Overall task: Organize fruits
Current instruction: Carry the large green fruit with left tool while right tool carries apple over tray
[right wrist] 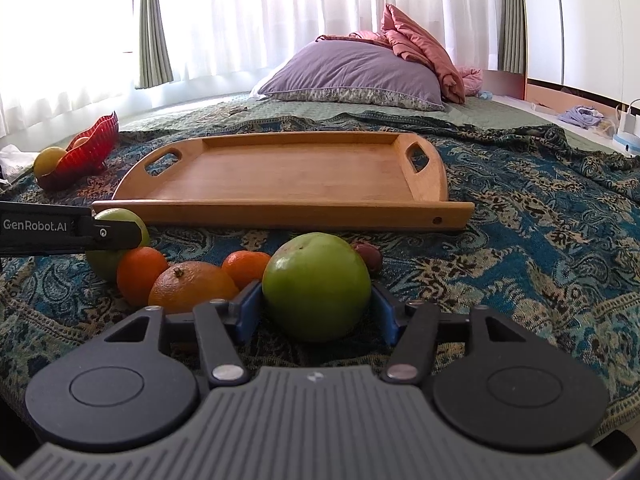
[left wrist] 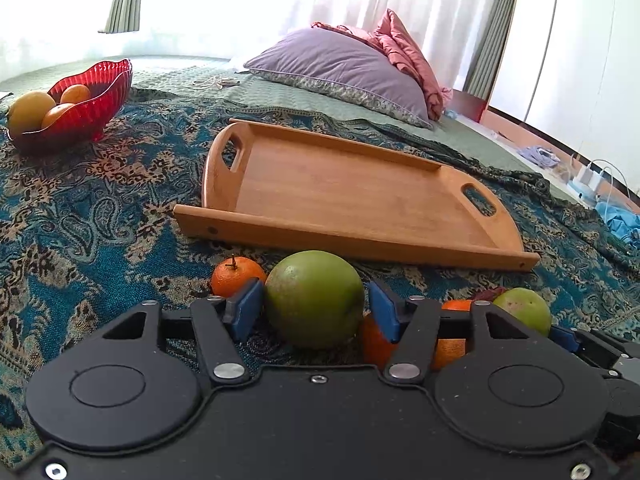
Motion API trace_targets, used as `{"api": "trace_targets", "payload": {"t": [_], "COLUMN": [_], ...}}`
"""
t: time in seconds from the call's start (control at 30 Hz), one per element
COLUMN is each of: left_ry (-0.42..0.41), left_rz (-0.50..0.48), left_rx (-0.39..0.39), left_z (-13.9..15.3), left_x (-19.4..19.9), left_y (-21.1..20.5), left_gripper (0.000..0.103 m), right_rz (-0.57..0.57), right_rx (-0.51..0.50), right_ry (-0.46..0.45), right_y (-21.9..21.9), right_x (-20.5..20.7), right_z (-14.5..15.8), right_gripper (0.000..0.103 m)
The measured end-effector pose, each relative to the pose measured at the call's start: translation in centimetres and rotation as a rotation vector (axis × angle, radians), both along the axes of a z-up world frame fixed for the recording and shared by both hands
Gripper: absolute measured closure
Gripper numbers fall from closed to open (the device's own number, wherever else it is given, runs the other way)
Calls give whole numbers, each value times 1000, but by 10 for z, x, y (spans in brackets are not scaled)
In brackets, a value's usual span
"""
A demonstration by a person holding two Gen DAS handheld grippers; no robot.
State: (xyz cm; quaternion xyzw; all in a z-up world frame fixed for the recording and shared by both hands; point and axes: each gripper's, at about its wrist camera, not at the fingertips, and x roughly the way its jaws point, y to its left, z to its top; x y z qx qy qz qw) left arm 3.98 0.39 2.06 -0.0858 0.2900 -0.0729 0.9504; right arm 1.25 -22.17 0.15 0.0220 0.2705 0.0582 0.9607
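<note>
In the left wrist view my left gripper (left wrist: 314, 308) is open around a large green fruit (left wrist: 315, 298) resting on the patterned blanket; its left pad touches the fruit, the right pad stands a little apart. A small orange (left wrist: 234, 280) lies at its left, more oranges (left wrist: 376, 342) at its right. In the right wrist view my right gripper (right wrist: 316, 308) is open around another green fruit (right wrist: 317, 285), with small gaps on both sides. Oranges (right wrist: 192, 286) and the left gripper's finger over its green fruit (right wrist: 116, 258) lie to the left. An empty wooden tray (right wrist: 280, 212) sits behind the fruits.
A red glass bowl (left wrist: 90, 100) holding yellow and orange fruits stands far left on the bed. A dark reddish fruit (right wrist: 368, 256) lies behind the right green fruit. A purple pillow (right wrist: 352, 72) and pink bedding are at the head of the bed.
</note>
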Motion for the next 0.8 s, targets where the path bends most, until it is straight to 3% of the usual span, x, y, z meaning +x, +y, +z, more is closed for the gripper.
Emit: {"api": "trace_targets", "payload": {"t": [0.07,0.2,0.3,0.4,0.6,0.8], "left_ry": [-8,-18,-19,-17,-60,-90], "left_rz": [-12,-21,6,14,28,23], "left_rx": [-3,-25,-34,-59,76,137], "left_z": [-1,-6,-5,-3,5,-1], "left_x": [0,1,0,-3,-31,-64], "left_y": [-2,-2,2,7,-1,1], "left_gripper": [39,38,49,50,50,49], "right_rz": [-2,-2,-2,-1,-28,-44], "right_rx": [1,0,-3,-7,32,13], "right_ry": [-1,-3,-7,-14,-25,-37], "right_y": [0,0,0,0,-4,-6], "right_x": [0,-1,-2,-4,-14,-34], "right_z": [0,-1,-1,-1,2,6], "right_gripper": [36,37,38,42,42,42]}}
